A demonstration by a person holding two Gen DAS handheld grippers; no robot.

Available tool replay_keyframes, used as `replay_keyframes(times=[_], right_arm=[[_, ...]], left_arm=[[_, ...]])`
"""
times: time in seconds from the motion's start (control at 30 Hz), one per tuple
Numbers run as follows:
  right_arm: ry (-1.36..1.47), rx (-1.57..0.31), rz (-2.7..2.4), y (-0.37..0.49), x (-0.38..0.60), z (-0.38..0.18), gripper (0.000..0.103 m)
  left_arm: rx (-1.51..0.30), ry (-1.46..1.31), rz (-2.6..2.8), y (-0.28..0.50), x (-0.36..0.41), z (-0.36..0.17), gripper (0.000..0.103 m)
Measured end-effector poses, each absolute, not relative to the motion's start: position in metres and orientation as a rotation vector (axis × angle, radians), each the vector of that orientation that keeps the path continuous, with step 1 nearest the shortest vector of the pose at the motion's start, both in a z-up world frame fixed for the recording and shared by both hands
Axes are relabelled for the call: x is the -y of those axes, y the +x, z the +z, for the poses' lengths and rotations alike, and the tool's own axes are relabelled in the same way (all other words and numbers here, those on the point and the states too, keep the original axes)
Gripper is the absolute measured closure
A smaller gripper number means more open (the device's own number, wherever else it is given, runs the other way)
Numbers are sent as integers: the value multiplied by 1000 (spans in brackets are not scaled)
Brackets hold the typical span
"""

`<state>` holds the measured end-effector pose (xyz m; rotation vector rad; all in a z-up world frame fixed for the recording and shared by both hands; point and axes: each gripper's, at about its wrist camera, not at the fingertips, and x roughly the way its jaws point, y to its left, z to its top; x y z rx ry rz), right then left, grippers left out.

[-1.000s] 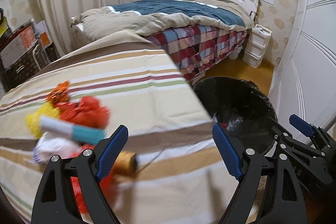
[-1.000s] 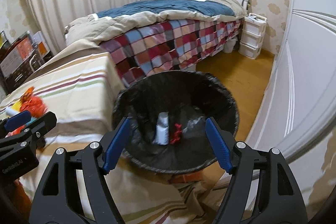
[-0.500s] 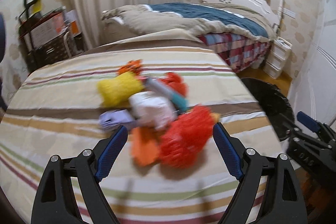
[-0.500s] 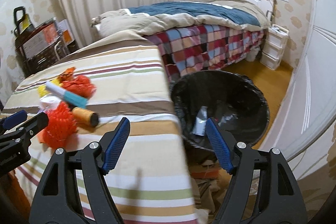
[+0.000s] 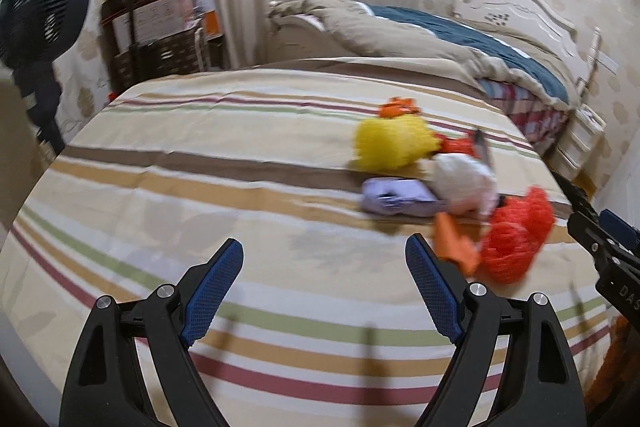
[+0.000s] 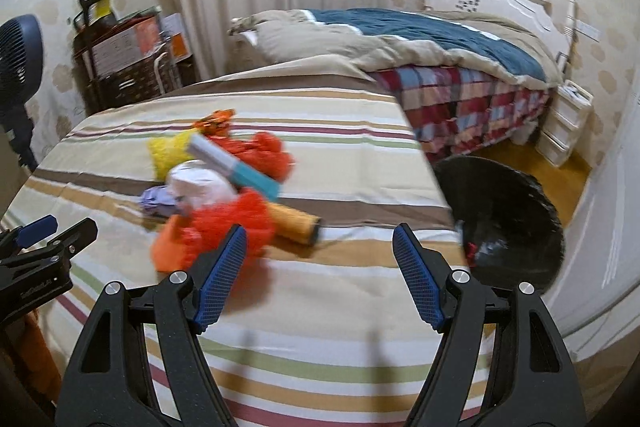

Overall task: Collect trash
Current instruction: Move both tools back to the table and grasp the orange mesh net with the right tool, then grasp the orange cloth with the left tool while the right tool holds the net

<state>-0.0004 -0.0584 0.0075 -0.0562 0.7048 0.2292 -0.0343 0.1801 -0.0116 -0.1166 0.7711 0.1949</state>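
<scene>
Both grippers, left gripper (image 5: 324, 275) and right gripper (image 6: 318, 263), are hovering with fingers spread, holding nothing. Trash pile (image 6: 224, 183) is lying center-left on striped bench (image 6: 320, 307); black bin (image 6: 508, 219) is sitting right.

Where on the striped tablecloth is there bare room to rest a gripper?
Bare: the striped tablecloth left of the yellow mesh bundle, toward the dark fan; also the near edge. Crowded: around the red mesh bundle, near the black bin.
</scene>
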Motion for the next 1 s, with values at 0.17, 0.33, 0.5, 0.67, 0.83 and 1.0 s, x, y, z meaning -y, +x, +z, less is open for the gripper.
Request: replay_keyframes(times=[0.17, 0.33, 0.5, 0.67, 0.83, 1.0], right_arm=[[-86, -726, 277, 1, 25, 1, 30], [-85, -756, 295, 7, 6, -9, 30], [-84, -768, 292, 11, -1, -15, 30], [-39, -810, 316, 16, 1, -24, 42], [-24, -793, 334, 13, 3, -20, 52], [-24, -760, 336, 7, 12, -11, 54]], left_arm=[[-772, -153, 249, -43, -212, -16, 20], [-781, -178, 262, -47, -227, -21, 20], [-785, -181, 252, -47, -226, -24, 20], [-786, -186, 244, -44, -225, -23, 20], [-794, -173, 218, -41, -211, -24, 20], [-808, -162, 177, -34, -191, -25, 20]])
